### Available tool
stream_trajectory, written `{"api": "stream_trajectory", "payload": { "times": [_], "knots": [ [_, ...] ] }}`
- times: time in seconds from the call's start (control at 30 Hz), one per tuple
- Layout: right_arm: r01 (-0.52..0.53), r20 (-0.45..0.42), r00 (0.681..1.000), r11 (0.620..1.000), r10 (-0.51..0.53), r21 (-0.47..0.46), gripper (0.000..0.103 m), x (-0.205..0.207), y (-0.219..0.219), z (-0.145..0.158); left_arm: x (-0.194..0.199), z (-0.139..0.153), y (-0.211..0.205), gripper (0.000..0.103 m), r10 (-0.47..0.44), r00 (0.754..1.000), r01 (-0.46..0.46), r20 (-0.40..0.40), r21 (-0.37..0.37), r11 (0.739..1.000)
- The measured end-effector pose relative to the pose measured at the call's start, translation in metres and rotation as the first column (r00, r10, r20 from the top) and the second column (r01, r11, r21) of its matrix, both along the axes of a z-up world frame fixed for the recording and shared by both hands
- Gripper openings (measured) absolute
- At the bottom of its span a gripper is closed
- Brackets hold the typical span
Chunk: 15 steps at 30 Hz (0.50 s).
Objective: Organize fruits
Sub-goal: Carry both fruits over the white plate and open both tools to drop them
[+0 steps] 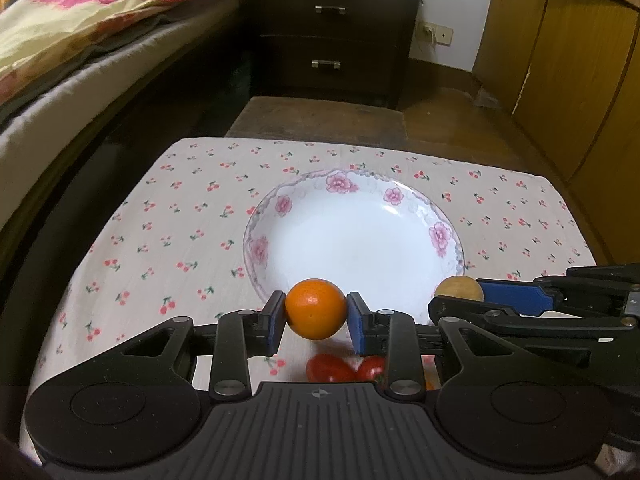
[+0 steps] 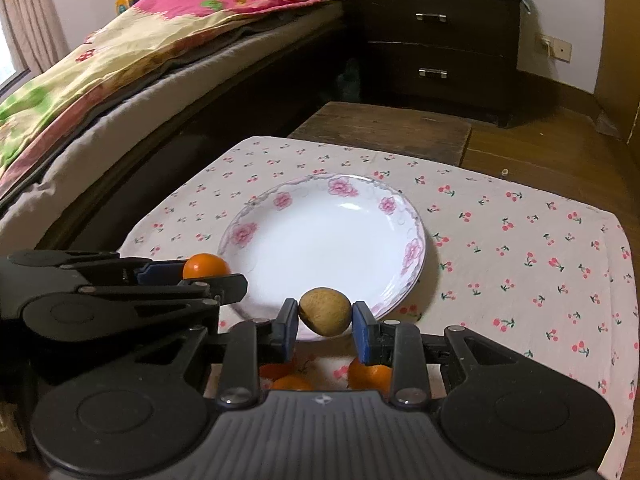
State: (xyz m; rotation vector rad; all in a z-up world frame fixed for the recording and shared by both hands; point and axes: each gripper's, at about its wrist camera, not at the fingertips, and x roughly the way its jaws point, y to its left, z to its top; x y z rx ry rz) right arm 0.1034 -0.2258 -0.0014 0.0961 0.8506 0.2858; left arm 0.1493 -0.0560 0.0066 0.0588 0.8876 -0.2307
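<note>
My left gripper (image 1: pixel 316 312) is shut on an orange (image 1: pixel 316 309), held above the near rim of a white plate with pink flowers (image 1: pixel 352 240). My right gripper (image 2: pixel 325 314) is shut on a tan-brown round fruit (image 2: pixel 325 311), also over the plate's near rim (image 2: pixel 400 276). The right gripper with its brown fruit (image 1: pixel 459 289) shows at the right in the left wrist view. The left gripper with its orange (image 2: pixel 206 266) shows at the left in the right wrist view. Two red tomatoes (image 1: pixel 330 368) lie under the left gripper. Three oranges (image 2: pixel 368 374) lie under the right gripper.
The plate sits on a cherry-print cloth (image 2: pixel 520 248) over a small table. A bed with a colourful quilt (image 2: pixel 120 60) runs along the left. A dark nightstand (image 2: pixel 436 40) and a wooden bench (image 2: pixel 380 128) stand beyond the table. Wooden cabinets (image 1: pixel 568 60) are at right.
</note>
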Motion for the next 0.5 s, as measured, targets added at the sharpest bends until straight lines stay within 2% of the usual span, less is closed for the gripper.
{"api": "stream_trajectory", "payload": {
  "times": [0.5],
  "knots": [
    [0.012,-0.036,0.999,1.0,-0.012,-0.002,0.031,0.037,-0.003,-0.025,0.032,-0.023,-0.003,0.04,0.025,0.998,-0.024,-0.053,0.014,1.0]
  ]
}}
